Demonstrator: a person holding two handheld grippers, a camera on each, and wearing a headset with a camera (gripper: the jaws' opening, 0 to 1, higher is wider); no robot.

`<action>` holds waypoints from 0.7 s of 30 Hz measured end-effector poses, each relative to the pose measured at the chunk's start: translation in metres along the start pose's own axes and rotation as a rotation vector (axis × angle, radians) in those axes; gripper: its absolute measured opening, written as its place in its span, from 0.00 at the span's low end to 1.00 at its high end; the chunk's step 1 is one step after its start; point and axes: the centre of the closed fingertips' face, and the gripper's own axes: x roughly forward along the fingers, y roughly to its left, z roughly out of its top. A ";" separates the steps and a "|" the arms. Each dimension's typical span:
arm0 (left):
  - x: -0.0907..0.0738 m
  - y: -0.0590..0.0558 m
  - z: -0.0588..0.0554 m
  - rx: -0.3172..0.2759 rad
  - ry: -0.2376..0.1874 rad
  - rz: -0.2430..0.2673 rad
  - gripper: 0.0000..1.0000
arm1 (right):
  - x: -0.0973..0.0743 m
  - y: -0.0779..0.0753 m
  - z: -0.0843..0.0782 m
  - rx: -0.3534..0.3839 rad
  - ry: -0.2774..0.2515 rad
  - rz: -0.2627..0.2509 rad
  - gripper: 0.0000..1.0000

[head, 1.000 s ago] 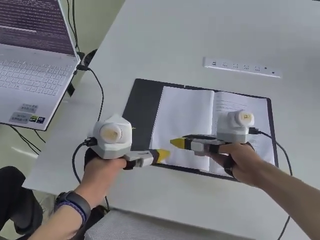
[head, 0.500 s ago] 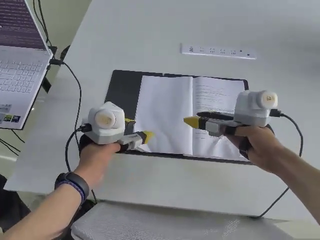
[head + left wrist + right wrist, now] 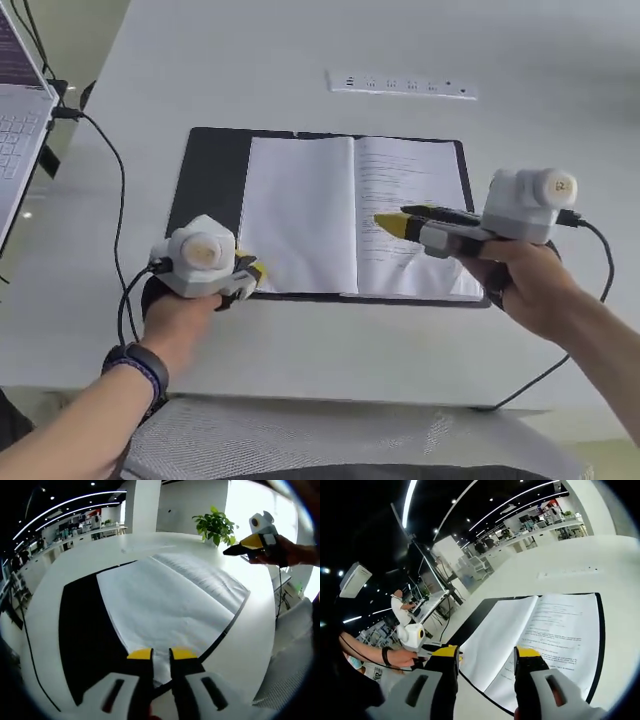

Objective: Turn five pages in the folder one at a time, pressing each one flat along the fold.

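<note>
The black folder [image 3: 208, 180] lies open on the white table, with a blank white page [image 3: 300, 215] on its left and a printed page [image 3: 412, 195] on its right, both flat. My left gripper [image 3: 252, 272] sits low at the blank page's [image 3: 160, 600] near left corner. Its yellow tips [image 3: 161, 654] stand almost together, with a thin slit over the paper's corner. My right gripper [image 3: 388, 224] hovers above the printed page [image 3: 565, 625] with its jaws wide apart [image 3: 487, 652] and nothing between them.
A white power strip [image 3: 402, 85] lies on the table beyond the folder. A laptop [image 3: 15, 110] stands at the far left, with a black cable [image 3: 112, 170] trailing to my left hand. Another cable [image 3: 592, 300] hangs off the right gripper. The table's front edge [image 3: 330, 395] is close below the folder.
My left gripper has slid left along the folder's near edge, from the middle of the blank page to its left corner. The right gripper stays over the printed page. The head camera has shifted.
</note>
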 end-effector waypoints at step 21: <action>0.000 0.011 0.005 0.024 -0.034 0.046 0.01 | 0.051 -0.006 0.000 -0.012 0.081 0.055 0.39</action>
